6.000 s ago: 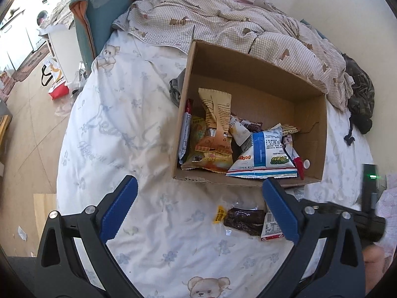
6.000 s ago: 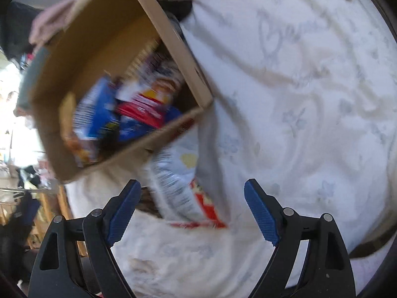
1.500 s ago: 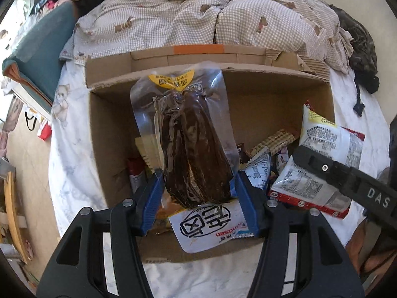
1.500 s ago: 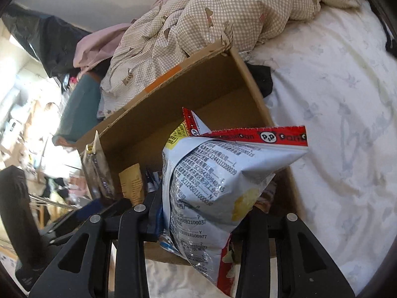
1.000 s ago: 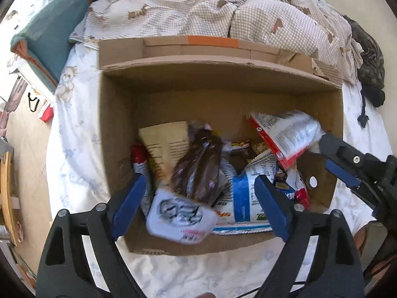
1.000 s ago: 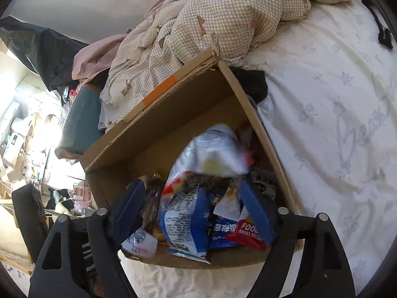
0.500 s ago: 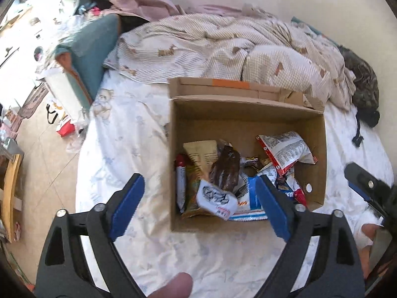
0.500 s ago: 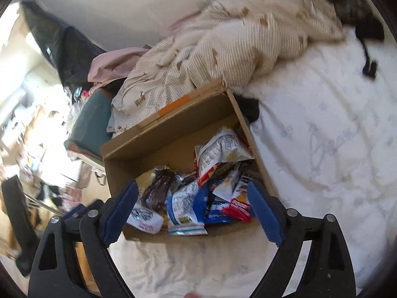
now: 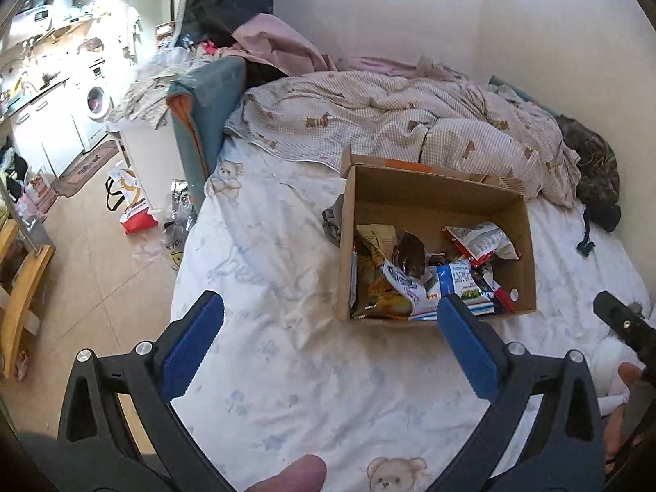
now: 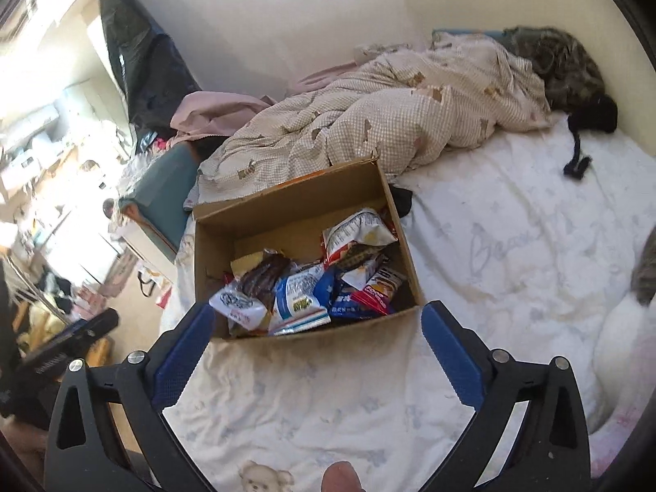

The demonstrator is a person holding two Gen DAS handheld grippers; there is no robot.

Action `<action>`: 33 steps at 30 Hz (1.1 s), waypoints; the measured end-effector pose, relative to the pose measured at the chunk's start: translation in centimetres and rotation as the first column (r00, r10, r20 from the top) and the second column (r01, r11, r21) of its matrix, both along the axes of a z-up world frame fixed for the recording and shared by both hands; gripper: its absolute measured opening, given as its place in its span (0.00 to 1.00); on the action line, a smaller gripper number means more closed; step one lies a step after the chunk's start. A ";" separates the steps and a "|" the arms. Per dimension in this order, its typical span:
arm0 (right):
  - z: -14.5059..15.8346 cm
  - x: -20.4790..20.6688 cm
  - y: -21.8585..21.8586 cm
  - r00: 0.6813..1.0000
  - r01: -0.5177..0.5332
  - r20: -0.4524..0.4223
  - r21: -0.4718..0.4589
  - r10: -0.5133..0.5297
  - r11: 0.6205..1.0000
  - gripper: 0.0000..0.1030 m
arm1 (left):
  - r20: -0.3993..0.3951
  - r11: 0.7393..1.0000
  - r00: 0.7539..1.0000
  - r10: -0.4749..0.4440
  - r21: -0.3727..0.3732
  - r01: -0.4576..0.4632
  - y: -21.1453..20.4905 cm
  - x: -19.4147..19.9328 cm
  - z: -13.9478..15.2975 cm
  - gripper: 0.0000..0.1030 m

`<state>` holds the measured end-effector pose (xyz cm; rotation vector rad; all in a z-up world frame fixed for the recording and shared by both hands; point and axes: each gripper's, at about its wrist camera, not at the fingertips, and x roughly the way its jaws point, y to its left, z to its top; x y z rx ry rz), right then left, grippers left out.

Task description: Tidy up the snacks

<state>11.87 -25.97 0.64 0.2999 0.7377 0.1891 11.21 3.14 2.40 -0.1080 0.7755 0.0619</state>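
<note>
Where quilt (image 9: 410,131) bunches, bedsheet (image 9: 287,369).

You see a white sheet (image 9: 287,361) printed with pale flowers and teddy bears, and a checked duvet (image 9: 402,123) bunched along its far side. A pink cloth (image 9: 283,47) lies past the duvet, against a teal cushion (image 9: 205,94). A dark mottled garment (image 9: 594,164) sits by the wall, a dark cord (image 9: 586,233) trailing from it onto the sheet. Off to your left a washer (image 9: 98,100) stands among white cabinets, and a red and white bag (image 9: 135,209) sits on the tile floor (image 9: 102,270)
</note>
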 end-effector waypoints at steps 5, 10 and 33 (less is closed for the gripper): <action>0.3 -2.0 1.0 0.998 0.010 0.055 -0.080 -0.005 0.997 1.00 | 0.040 1.000 0.999 -0.013 0.015 0.012 -0.1 -2.7 0.2 1.00; 0.1 -3.4 1.7 0.997 0.008 0.075 -0.123 0.001 0.992 1.00 | 0.080 0.999 0.996 -0.029 0.038 0.026 -0.5 -4.3 0.4 1.00; -1.3 -2.9 4.7 0.997 -0.012 0.073 -0.220 0.028 0.976 1.00 | 0.035 0.999 0.998 -0.052 0.007 0.051 -1.5 -3.9 -1.6 1.00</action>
